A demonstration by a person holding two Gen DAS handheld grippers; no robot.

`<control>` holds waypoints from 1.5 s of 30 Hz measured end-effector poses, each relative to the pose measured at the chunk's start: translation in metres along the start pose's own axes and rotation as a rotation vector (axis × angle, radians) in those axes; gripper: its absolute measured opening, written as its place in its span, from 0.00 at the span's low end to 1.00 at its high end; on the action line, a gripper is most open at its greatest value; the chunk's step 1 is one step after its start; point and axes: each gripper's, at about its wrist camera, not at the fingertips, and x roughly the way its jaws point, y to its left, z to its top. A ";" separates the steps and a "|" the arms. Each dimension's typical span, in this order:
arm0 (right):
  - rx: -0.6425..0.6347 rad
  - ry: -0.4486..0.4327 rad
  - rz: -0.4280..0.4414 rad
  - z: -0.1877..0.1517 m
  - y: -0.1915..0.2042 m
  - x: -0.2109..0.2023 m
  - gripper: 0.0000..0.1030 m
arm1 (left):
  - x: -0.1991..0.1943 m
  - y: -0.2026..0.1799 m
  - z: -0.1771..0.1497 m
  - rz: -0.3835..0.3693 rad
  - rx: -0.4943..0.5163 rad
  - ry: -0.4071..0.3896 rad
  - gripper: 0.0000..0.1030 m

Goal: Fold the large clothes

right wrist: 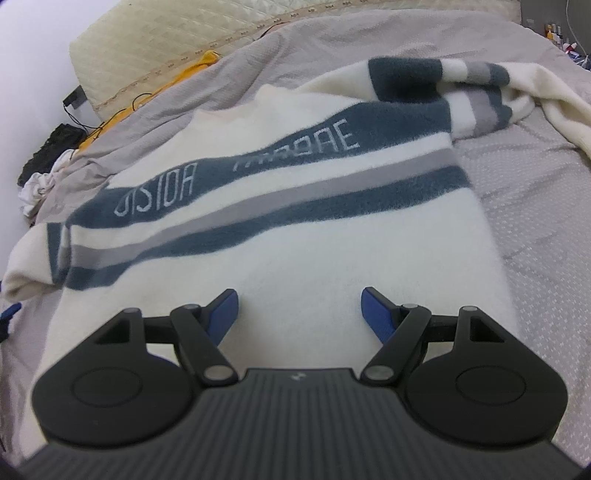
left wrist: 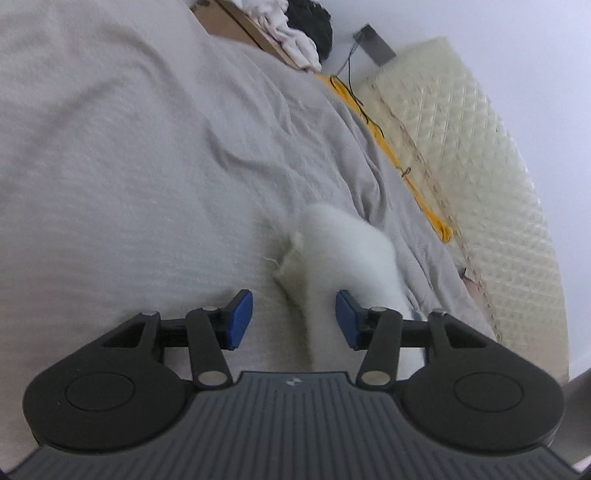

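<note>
In the left wrist view, the grey bedspread (left wrist: 129,155) filled the left side, wrinkled toward the middle. Near the top sat a brown cardboard box (left wrist: 236,26) with white cloth (left wrist: 291,40) bunched over its edge and a dark fuzzy item (left wrist: 314,18) just behind; what else the box held could not be told. The left tongs (left wrist: 293,319) stood spread, their blue pads apart, with a cream cuff or sleeve end of the sweater (left wrist: 343,251) lying between and just ahead of them, not pinched. To the right ran a yellow cloth strip (left wrist: 413,177) along the bed edge, crossed by a thin dark cable (left wrist: 354,92), then a quilted cream headboard (left wrist: 480,166). In the right wrist view, the same pile of white cloth (right wrist: 37,188) lay at far left. The sweater (right wrist: 280,236), cream with dark blue and grey stripes and pale lettering, lay spread flat on the bedspread (right wrist: 535,206), one sleeve rumpled at the upper right. The right tongs (right wrist: 299,314) hung spread wide over its lower hem area, gripping nothing.
</note>
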 end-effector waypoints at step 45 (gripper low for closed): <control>0.035 -0.018 0.043 0.005 -0.005 0.008 0.74 | 0.090 -0.048 -0.022 -0.005 -0.202 -0.062 0.38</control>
